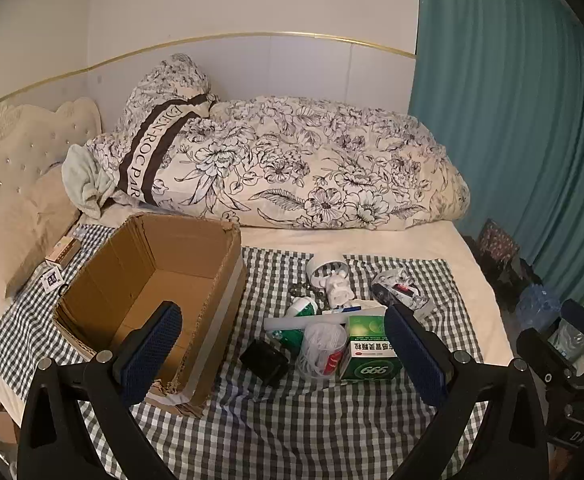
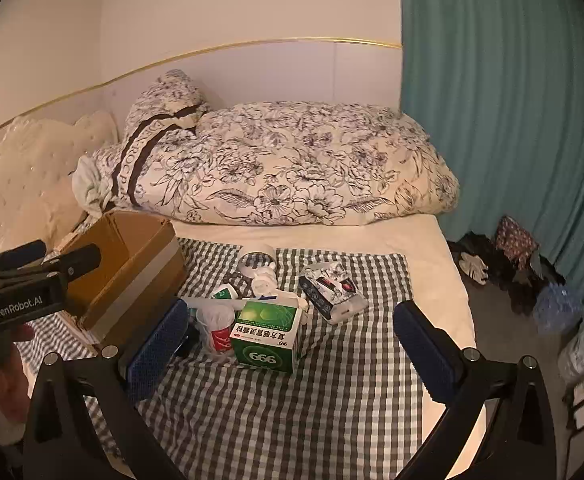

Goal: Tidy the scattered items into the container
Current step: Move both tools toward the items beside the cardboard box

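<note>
An open cardboard box [image 1: 152,288] [image 2: 132,264] stands on the checked cloth [image 1: 292,420] at the left, with nothing visible inside. Right of it lies a cluster: a green and white medicine box [image 1: 370,350] [image 2: 266,334], a clear cup of cotton swabs [image 1: 322,350] [image 2: 216,330], a small black object [image 1: 264,362], a green and white tube [image 1: 302,308], a white figurine [image 1: 338,288] [image 2: 264,278] and a patterned packet [image 1: 400,290] [image 2: 332,286]. My left gripper [image 1: 284,344] hovers open in front of the box and the cluster. My right gripper [image 2: 292,340] is open, short of the medicine box.
A flowered duvet [image 1: 312,164] is heaped along the wall behind the cloth. A beige pillow [image 1: 24,232] and small cartons [image 1: 62,252] lie left of the box. A teal curtain [image 1: 512,120] hangs at the right, with clothes and bags [image 2: 512,256] on the floor below.
</note>
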